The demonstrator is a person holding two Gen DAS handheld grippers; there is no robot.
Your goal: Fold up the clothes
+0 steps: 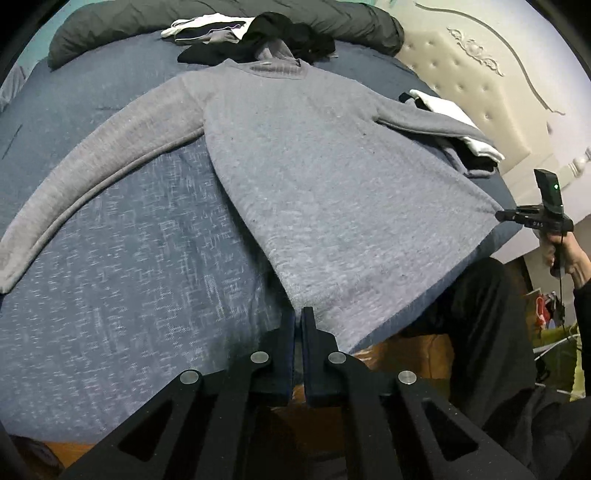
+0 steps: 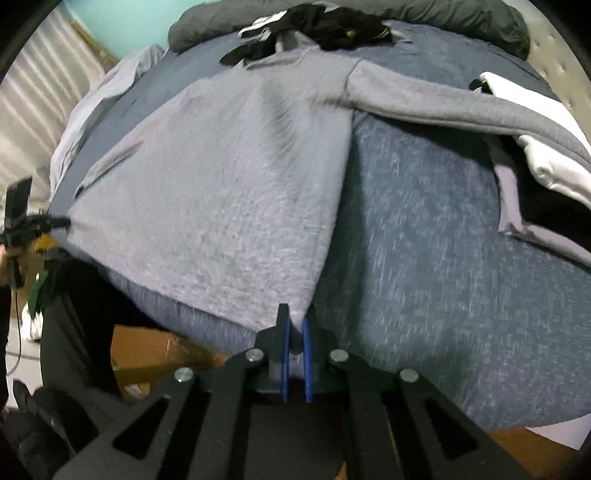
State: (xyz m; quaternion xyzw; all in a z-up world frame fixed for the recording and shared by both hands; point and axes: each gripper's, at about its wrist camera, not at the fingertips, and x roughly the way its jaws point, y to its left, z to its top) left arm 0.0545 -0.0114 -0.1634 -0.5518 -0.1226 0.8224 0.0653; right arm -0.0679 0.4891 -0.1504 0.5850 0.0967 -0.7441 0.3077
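Observation:
A grey long-sleeved sweater [image 1: 314,166] lies spread flat on the blue bedspread [image 1: 129,295], neck far from me and both sleeves stretched out sideways. My left gripper [image 1: 298,314] is shut on the hem's near left corner. The right gripper [image 1: 502,216], held in a hand, pinches the hem's other corner at the bed's edge. In the right wrist view the sweater [image 2: 221,166] runs up from my right gripper [image 2: 294,317], which is shut on that corner with cloth between the blue pads. The left gripper [image 2: 62,222] holds the far corner at the left.
A pile of dark and white clothes [image 1: 280,33] sits beyond the sweater's neck, in front of a dark duvet [image 1: 110,22]. Folded white and black garments [image 2: 546,147] lie under the right sleeve. A padded headboard [image 1: 480,74] stands right. A person's dark trouser leg [image 1: 480,332] is by the bed's edge.

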